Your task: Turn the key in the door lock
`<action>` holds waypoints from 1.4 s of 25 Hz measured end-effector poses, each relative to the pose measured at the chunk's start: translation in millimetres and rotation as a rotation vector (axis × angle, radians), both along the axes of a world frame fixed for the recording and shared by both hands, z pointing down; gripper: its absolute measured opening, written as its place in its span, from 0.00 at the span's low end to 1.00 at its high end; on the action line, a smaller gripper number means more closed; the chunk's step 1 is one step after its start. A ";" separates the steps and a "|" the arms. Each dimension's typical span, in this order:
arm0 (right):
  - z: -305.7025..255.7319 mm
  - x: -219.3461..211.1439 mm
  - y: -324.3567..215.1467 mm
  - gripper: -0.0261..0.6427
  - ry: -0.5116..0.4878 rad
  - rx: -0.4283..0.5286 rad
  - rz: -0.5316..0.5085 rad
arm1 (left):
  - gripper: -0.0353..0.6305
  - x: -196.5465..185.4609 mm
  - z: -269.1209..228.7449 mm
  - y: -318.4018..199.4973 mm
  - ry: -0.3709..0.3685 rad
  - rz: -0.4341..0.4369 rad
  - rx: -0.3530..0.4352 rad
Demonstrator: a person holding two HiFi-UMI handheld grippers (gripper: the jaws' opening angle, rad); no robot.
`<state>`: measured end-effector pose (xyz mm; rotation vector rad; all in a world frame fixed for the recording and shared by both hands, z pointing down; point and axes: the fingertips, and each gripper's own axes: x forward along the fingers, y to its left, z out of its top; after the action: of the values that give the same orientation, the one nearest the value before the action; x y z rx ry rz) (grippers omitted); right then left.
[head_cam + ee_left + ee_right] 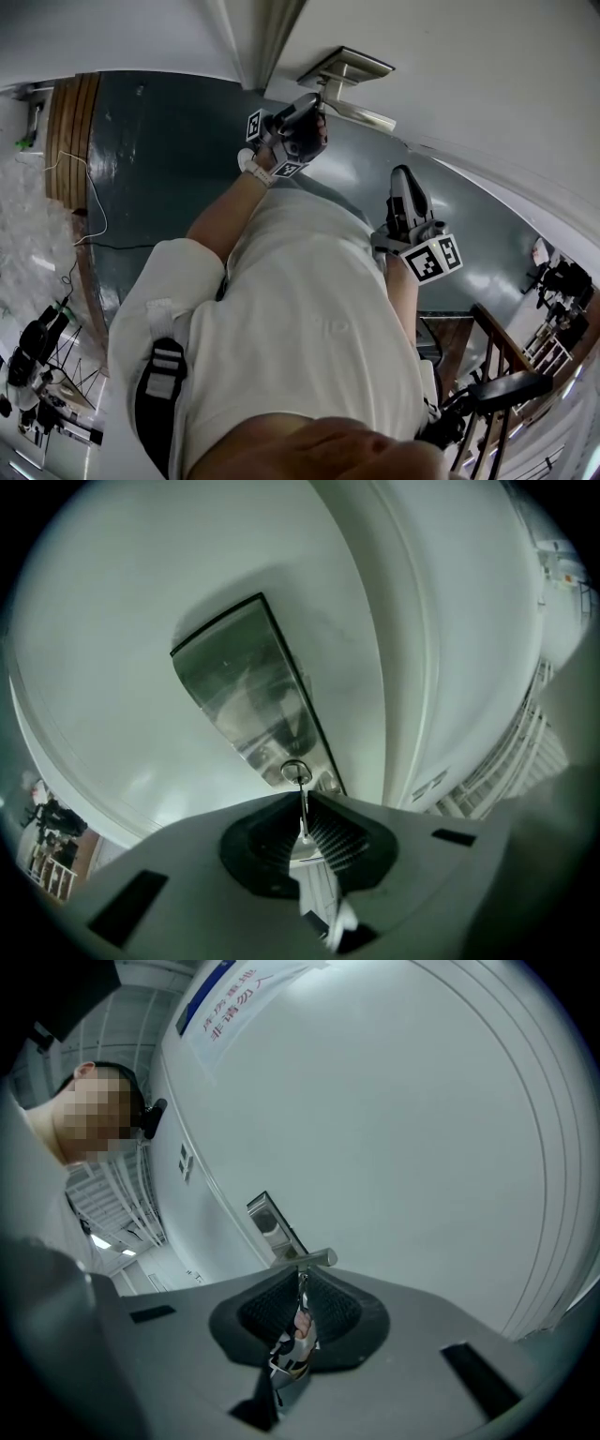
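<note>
The person is standing close to the white door (487, 84), and the work is sitting at the grip stage. The left tool (302, 795) is pressing its ribbed pads narrowly onto the key (302, 810), which is showing edge-on as a thin metal strip. The key is running straight from the pads to a small ring at the near end of the steel lock plate (246, 686), so it is sitting in the lock already. Inserting and taking hold are looking finished. Whether any turning is done cannot be read here, since nothing is marking the key's starting angle. The rotation itself is probably still ahead.

The right tool (302, 1272) is hanging well apart from the lock, to the right of the left one and nearer to the person. Its jaws are drawn together and seem to be holding nothing. It is pointing toward the lever handle (317, 1259) without touching it. Through the slit between its jaws a scrap of skin tone and black-and-white pattern is showing, likely the other hand and its marker cube.
</note>
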<state>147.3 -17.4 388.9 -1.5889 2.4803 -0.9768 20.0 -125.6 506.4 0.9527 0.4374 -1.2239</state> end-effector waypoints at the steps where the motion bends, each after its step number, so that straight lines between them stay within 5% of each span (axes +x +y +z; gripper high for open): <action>1: 0.5 -1.0 -1.1 0.11 0.000 0.000 -0.002 | 0.10 0.3 0.1 0.1 0.012 0.005 -0.004; 14: 3.4 -4.6 -6.3 0.11 0.010 -0.008 -0.017 | 0.10 0.6 -5.4 2.2 0.103 0.016 0.000; 17: 3.2 -4.2 -6.0 0.11 0.011 -0.010 -0.019 | 0.10 1.1 -5.6 2.3 0.049 0.009 -0.004; 35: -0.6 -3.4 0.3 0.11 -0.036 0.011 -0.061 | 0.14 6.5 -5.4 1.4 -1.202 -0.115 0.327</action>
<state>143.9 -17.0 388.4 -1.4875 2.5195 -0.9876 26.5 -124.1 501.0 1.8033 -0.3982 -0.4948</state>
